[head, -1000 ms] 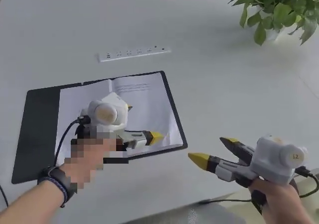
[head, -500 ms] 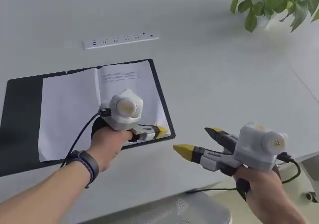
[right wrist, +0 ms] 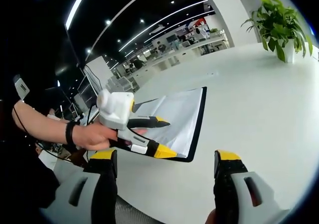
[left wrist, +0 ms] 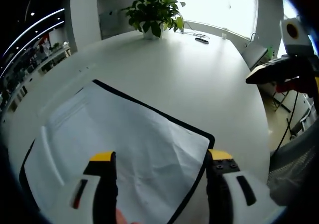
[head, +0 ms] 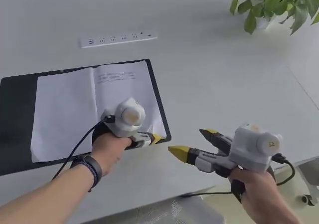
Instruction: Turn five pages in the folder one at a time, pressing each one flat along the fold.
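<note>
— Black folder (head: 15, 124) lies open on your desk (head: 224, 84), head view: long side left to right, fold pointing away toward the power strip (head: 118, 38).
— Your left gripper (head: 152, 139) sits at its near right corner; your right gripper (head: 192, 141) is apart, empty.
— Left gripper view: jaws wide, astride that corner, gripping nothing.
— Right gripper view: jaws wide too. Pages (head: 65, 109) lie flat both sides; how many you've turned can't be told.

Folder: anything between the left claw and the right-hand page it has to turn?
Nothing visible. The left claw is open over the near right corner of the folder, jaws straddling the edge of the right-hand page. The right claw is open too, off to the side over the table.
</note>
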Demonstrator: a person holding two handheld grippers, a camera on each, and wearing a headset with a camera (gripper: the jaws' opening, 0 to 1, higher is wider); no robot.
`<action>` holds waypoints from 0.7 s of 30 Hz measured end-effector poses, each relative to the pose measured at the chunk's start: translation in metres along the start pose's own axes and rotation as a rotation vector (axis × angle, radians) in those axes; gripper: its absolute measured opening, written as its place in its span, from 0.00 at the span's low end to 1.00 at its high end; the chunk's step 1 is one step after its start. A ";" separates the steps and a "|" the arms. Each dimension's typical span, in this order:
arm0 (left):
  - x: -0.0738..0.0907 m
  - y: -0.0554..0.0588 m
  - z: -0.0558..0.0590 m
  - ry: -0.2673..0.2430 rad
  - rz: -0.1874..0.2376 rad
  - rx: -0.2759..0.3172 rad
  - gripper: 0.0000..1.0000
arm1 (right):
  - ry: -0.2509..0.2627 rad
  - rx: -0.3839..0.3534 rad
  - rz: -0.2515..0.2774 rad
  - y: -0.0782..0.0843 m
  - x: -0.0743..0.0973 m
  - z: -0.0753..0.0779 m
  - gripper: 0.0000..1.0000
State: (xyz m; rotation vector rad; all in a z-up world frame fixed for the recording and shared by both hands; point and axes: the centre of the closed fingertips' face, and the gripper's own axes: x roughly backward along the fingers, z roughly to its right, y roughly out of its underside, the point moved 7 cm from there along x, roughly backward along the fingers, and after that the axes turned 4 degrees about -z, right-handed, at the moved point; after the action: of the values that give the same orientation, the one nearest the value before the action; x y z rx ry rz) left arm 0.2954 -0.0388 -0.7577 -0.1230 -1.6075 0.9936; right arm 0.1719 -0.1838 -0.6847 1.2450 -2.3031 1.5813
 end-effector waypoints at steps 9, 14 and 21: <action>0.000 0.000 -0.002 0.025 0.009 0.023 0.72 | -0.015 -0.005 -0.001 -0.001 -0.006 0.000 0.78; 0.001 0.000 -0.003 0.032 0.024 0.043 0.72 | -0.023 -0.011 -0.005 0.000 -0.007 0.001 0.78; 0.002 -0.001 -0.003 0.049 0.027 0.064 0.73 | -0.027 -0.013 -0.011 0.001 -0.010 0.004 0.77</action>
State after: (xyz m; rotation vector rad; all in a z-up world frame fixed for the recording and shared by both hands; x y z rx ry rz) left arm 0.2981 -0.0364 -0.7561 -0.1249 -1.5309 1.0547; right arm 0.1791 -0.1814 -0.6919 1.2818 -2.3152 1.5534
